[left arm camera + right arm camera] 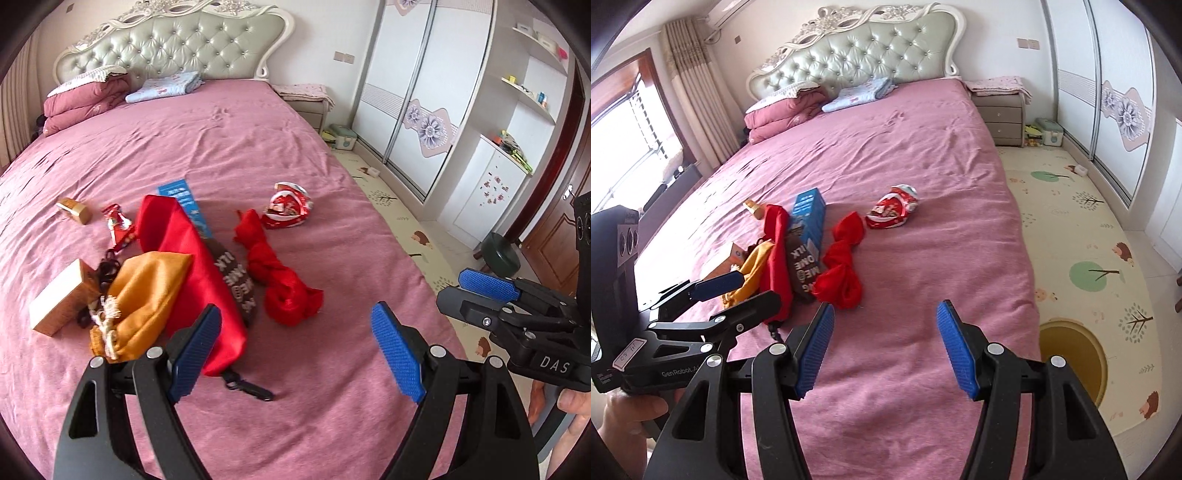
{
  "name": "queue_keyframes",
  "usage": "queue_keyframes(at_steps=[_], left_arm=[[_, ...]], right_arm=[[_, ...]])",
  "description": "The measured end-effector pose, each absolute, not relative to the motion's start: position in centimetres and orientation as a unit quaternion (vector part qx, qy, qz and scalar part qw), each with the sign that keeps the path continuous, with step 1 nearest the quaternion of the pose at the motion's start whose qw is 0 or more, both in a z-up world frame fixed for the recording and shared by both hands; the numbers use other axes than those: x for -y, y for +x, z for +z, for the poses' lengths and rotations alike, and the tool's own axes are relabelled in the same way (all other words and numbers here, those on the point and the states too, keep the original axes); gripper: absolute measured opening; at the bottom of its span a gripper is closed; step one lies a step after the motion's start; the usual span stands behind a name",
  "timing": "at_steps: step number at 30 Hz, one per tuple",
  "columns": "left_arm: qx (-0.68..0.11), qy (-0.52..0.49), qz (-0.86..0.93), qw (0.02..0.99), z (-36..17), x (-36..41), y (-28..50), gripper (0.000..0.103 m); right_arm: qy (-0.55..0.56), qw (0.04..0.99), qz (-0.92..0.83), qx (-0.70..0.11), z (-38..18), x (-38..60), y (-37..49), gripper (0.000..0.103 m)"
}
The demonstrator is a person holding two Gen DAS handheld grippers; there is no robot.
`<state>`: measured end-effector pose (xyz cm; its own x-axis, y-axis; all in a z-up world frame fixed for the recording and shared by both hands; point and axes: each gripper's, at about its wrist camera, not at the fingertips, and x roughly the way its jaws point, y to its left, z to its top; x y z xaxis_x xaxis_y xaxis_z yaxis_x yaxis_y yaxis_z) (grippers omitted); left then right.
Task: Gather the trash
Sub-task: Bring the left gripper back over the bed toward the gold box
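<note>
A litter of trash lies on the pink bedspread (229, 140): a crumpled red foil wrapper (287, 205) at about one o'clock from the left gripper (295, 349), a knotted red cloth (275, 273) nearer, and a red bag (184, 251) lying over a blue box (186, 201) at eleven o'clock. Beside them sit an orange drawstring pouch (147, 295), a tan carton (61, 297) and a small red wrapper (118, 229). Both tools hang released, jaws spread wide, holding and touching nothing. The right gripper (884, 347) hovers over bare bedspread. A brown pouch (801, 266) reads "ME", "ONE", "ILK"; the right gripper reads "DAS". The bed edge runs along three o'clock, with open play mat (1082, 236) beyond.
</note>
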<state>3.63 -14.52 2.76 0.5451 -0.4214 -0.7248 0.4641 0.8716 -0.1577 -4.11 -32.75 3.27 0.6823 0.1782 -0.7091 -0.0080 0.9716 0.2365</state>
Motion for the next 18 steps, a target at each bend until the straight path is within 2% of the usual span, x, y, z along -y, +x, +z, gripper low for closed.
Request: queue_keyframes(at_steps=[18], left_arm=[[-0.402, 0.025, -0.186, 0.896, 1.9, 1.3, 7.2, 0.083]], right_arm=[[0.086, 0.896, 0.113, -0.420, 1.8, 19.2, 0.6, 0.057]])
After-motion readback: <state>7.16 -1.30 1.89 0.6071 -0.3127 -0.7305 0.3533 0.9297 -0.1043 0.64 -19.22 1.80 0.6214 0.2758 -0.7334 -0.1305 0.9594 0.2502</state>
